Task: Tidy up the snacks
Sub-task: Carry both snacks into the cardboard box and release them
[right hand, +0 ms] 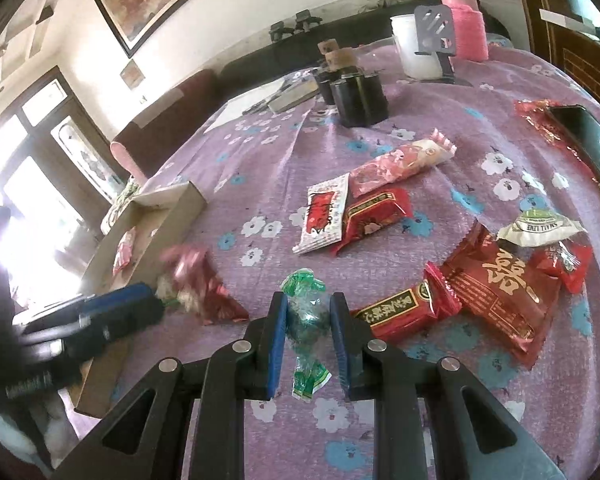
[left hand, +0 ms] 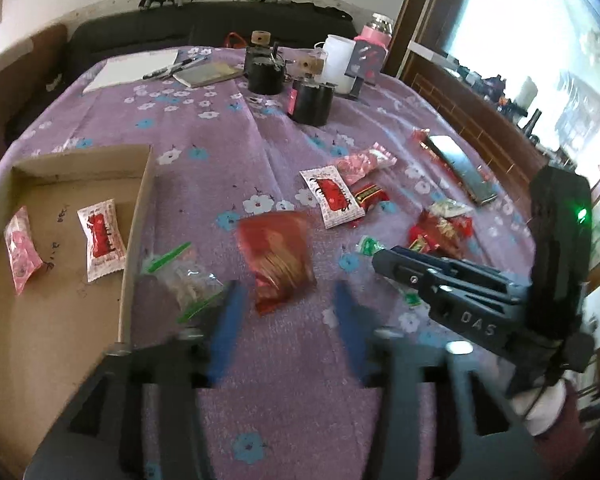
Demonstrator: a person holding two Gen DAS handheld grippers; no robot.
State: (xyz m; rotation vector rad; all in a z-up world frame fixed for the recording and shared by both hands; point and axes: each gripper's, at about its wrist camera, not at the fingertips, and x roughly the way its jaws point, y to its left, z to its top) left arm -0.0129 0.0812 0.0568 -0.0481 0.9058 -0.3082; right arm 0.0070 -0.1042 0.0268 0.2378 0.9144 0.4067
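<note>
My left gripper [left hand: 288,300] is open over the purple flowered cloth [left hand: 228,152]. The lower end of a blurred red see-through packet [left hand: 278,256] shows between its blue fingertips [left hand: 230,312], and neither pad presses on it. A clear packet with green ends [left hand: 188,280] lies beside it, next to the cardboard box [left hand: 136,232]. Inside the box are a pink packet [left hand: 20,252] and a white-and-red packet [left hand: 100,240]. My right gripper [right hand: 309,304] is shut on a green-wrapped candy [right hand: 302,280]. Its black body [left hand: 440,284] shows at the right of the left wrist view.
Loose snacks lie on the cloth: a white-and-red packet [right hand: 324,212], a pink packet [right hand: 400,160] and several red ones [right hand: 500,280]. A phone [right hand: 588,140] rests at the right. Black tins [left hand: 312,100], a white cup [left hand: 340,60] and notebooks [left hand: 208,74] stand at the back.
</note>
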